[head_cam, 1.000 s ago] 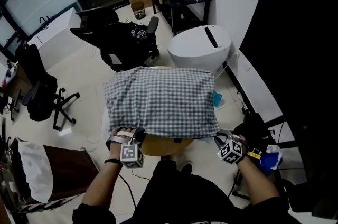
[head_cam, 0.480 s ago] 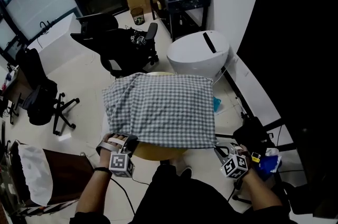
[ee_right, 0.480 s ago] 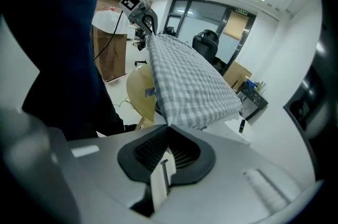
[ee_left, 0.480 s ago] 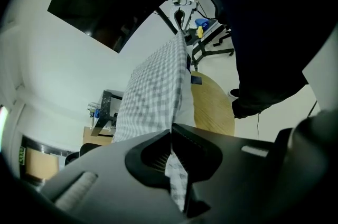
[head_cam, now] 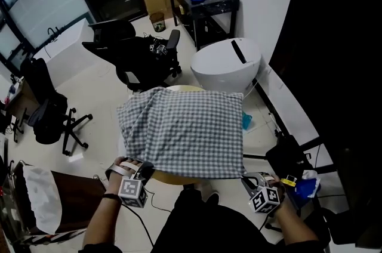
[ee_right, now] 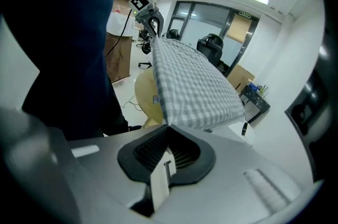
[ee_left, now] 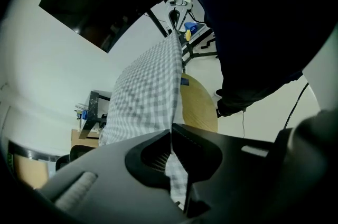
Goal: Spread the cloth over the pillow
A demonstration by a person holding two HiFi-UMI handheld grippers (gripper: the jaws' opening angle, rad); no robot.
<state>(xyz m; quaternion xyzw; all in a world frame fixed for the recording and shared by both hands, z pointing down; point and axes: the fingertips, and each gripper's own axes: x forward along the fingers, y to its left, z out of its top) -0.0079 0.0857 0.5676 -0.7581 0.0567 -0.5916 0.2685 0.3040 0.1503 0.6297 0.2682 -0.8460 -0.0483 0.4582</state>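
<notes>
A grey-and-white checked cloth (head_cam: 185, 129) hangs stretched over a round wooden table (head_cam: 179, 176). No pillow shows; whatever lies under the cloth is hidden. My left gripper (head_cam: 142, 171) is shut on the cloth's near left corner, and the fabric (ee_left: 153, 80) runs straight out from its closed jaws (ee_left: 171, 136). My right gripper (head_cam: 248, 178) is shut on the near right corner; the cloth (ee_right: 193, 85) spreads away from its jaws (ee_right: 168, 129) toward the other gripper, and a white strip (ee_right: 158, 182) hangs below them.
A white rounded unit (head_cam: 227, 61) stands just beyond the table. Black office chairs (head_cam: 140, 55) sit behind and to the left (head_cam: 45, 108). A black desk (head_cam: 206, 1) is against the far wall. Dark gear and a blue item (head_cam: 305, 185) lie at my right.
Both grippers have drawn back toward me and risen, pulling the cloth's near edge with them. The cloth now lies flatter and more taut, and its near right corner sits in the right gripper.
</notes>
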